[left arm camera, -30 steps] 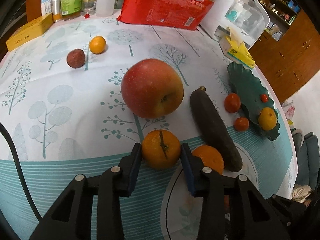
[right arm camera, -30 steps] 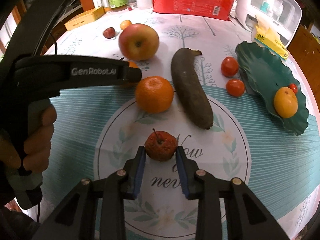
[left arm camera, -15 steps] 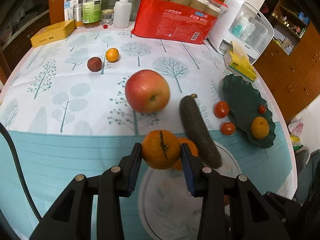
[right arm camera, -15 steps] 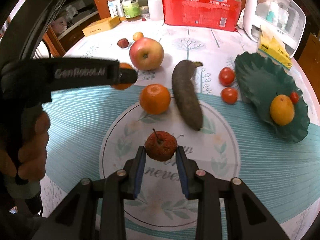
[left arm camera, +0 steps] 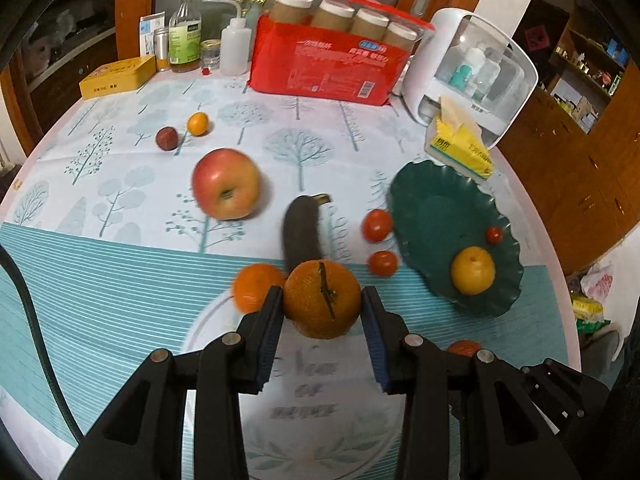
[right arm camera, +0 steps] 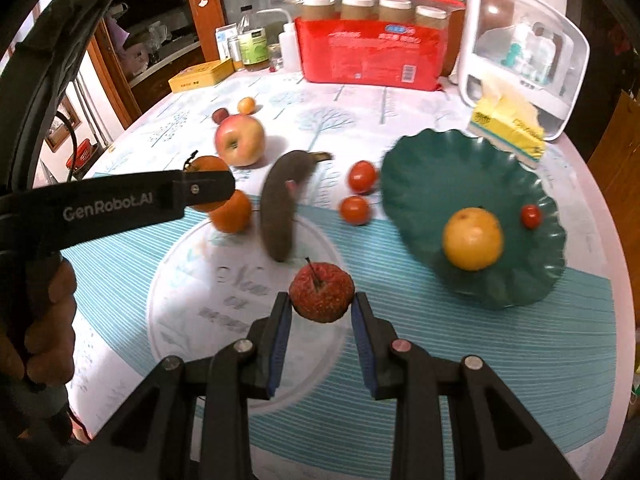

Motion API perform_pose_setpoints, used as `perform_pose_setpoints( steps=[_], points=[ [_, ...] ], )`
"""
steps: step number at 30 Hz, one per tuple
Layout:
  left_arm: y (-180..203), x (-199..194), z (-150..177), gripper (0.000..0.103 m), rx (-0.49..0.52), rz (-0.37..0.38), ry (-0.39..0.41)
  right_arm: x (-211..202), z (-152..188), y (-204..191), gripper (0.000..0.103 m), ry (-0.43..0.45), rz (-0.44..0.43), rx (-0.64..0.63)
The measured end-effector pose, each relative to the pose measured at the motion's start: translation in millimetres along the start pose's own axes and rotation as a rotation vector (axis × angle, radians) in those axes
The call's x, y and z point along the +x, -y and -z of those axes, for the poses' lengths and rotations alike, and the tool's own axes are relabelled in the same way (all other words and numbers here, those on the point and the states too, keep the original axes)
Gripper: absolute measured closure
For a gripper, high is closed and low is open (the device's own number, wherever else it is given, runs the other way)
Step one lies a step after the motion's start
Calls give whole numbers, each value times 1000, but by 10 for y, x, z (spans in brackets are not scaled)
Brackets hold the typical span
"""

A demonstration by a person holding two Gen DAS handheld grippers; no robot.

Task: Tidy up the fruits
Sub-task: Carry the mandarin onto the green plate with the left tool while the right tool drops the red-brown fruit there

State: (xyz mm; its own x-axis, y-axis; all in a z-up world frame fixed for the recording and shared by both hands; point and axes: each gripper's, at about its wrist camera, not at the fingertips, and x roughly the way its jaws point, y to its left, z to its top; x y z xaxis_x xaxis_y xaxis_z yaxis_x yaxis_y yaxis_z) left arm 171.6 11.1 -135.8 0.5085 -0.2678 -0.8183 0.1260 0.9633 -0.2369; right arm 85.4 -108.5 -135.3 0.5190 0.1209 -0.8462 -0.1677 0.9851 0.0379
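Note:
My left gripper (left arm camera: 322, 314) is shut on an orange with a stem (left arm camera: 322, 300) and holds it above the table. My right gripper (right arm camera: 322, 312) is shut on a small wrinkled red apple (right arm camera: 322, 292), also lifted. The green leaf-shaped plate (left arm camera: 432, 216) lies to the right and holds a yellow-orange citrus (left arm camera: 472, 270) and a cherry tomato (left arm camera: 495, 234); the plate also shows in the right wrist view (right arm camera: 440, 164). On the cloth lie a second orange (left arm camera: 256, 286), a dark banana (left arm camera: 300, 232), two tomatoes (left arm camera: 377, 225), a big apple (left arm camera: 226, 189), a kumquat (left arm camera: 198, 123) and a dark red fruit (left arm camera: 166, 138).
A red package of cups (left arm camera: 332, 64), a white appliance (left arm camera: 468, 68), a yellow tissue pack (left arm camera: 460, 146), bottles (left arm camera: 184, 36) and a yellow tin (left arm camera: 116, 76) line the table's far side. My left gripper's arm (right arm camera: 120, 204) crosses the left of the right wrist view.
Both grippers have risen and drawn back from the table with their fruit, and both have swung right toward the green plate. The fruit on the cloth has not moved.

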Motion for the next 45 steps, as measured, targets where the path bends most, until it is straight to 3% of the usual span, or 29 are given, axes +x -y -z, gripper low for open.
perform_pose_setpoints(
  steps=[17, 31, 40, 42, 43, 45],
  points=[
    [906, 242, -221, 65, 40, 10, 45, -140, 84, 1117, 72, 64, 37, 60],
    [1156, 952, -274, 65, 88, -14, -109, 165, 144, 1631, 72, 31, 19, 183],
    [1250, 1134, -252, 65, 120, 11, -141, 250, 158, 1721, 72, 28, 3, 213],
    [1259, 1130, -256, 57, 126, 13, -138, 257, 157, 1729, 71, 28, -1, 216],
    [1261, 1112, -262, 48, 128, 9, -127, 256, 157, 1734, 68, 30, 0, 217],
    [1260, 1067, -279, 44, 131, 1, -101, 248, 157, 1723, 62, 36, 7, 213]
  ],
)
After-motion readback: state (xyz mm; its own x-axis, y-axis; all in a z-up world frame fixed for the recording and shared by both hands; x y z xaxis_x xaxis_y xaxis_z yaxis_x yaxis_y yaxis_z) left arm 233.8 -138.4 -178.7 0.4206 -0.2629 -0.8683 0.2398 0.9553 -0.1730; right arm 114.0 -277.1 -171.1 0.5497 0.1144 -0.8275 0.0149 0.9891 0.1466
